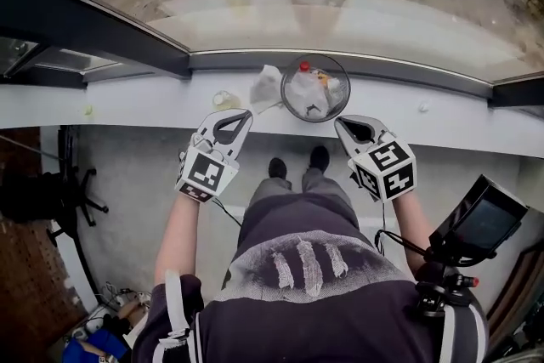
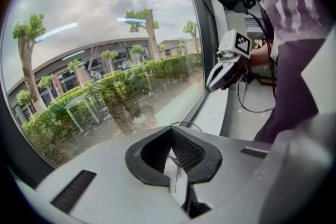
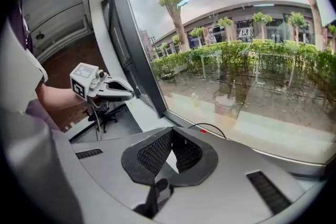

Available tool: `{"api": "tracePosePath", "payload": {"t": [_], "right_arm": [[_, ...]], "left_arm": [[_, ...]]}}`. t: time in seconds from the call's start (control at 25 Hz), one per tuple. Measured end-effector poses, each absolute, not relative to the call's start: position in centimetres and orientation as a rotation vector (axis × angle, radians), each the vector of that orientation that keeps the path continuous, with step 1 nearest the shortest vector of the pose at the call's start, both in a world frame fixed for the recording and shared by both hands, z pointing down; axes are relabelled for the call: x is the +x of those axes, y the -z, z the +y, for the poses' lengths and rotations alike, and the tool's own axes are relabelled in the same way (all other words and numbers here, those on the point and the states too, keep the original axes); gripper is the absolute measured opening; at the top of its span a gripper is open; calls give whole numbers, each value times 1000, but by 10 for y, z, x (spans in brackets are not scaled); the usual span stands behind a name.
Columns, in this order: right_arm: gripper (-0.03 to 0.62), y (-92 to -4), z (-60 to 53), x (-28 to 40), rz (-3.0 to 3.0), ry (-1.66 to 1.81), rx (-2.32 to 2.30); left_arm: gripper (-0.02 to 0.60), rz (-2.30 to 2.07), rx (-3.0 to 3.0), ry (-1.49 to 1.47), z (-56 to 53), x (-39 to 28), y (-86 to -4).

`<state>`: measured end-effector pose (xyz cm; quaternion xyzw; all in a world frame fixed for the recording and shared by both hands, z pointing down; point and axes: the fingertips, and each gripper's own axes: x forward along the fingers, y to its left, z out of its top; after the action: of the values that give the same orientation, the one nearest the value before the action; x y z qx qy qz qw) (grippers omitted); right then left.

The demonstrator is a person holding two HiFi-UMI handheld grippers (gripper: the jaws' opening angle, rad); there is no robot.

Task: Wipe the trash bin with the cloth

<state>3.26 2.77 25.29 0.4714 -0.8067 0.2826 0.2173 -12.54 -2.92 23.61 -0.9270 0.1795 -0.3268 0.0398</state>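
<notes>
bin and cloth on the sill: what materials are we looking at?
Trash bin: probably clear plastic with a glossy finish, though glass can't be ruled out. The rubbish inside shows through the wall.
Cloth: thin whitish fabric or nonwoven with a matte finish. It lies crumpled in soft folds.

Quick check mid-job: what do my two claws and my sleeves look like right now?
Left claw and right claw match: pale grey, with black ribbed pads, a black-and-white marker cube behind each, and thin black cables trailing. The sleeves are short and dark purple.
</notes>
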Motion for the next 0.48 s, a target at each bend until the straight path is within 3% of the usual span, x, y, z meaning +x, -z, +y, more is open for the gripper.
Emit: {"api": "tracePosePath", "payload": {"t": [0.04, 0.08, 0.12, 0.16, 0.32, 0.48], "right_arm": [[-2, -253, 26, 34, -2227, -769, 1305], [-2, -254, 25, 35, -2216, -765, 1306], [-2, -255, 23, 37, -2201, -771, 1308], [-2, -259, 22, 39, -2186, -784, 1309], [-2, -280, 11, 34, -2129, -812, 1297], [-2, -304, 11, 31, -2033, -768, 1251]], "left_arm": [[-3, 500, -2826, 1064, -31, -126, -250], [66, 444, -2805, 1138, -34, -126, -265], [205, 394, -2774, 1216, -39, -126, -281], [280, 355, -2738, 1284, -46, -127, -297], [393, 240, -2654, 1452, -81, -130, -364], [422, 48, -2538, 1622, -100, -130, -446]]}}
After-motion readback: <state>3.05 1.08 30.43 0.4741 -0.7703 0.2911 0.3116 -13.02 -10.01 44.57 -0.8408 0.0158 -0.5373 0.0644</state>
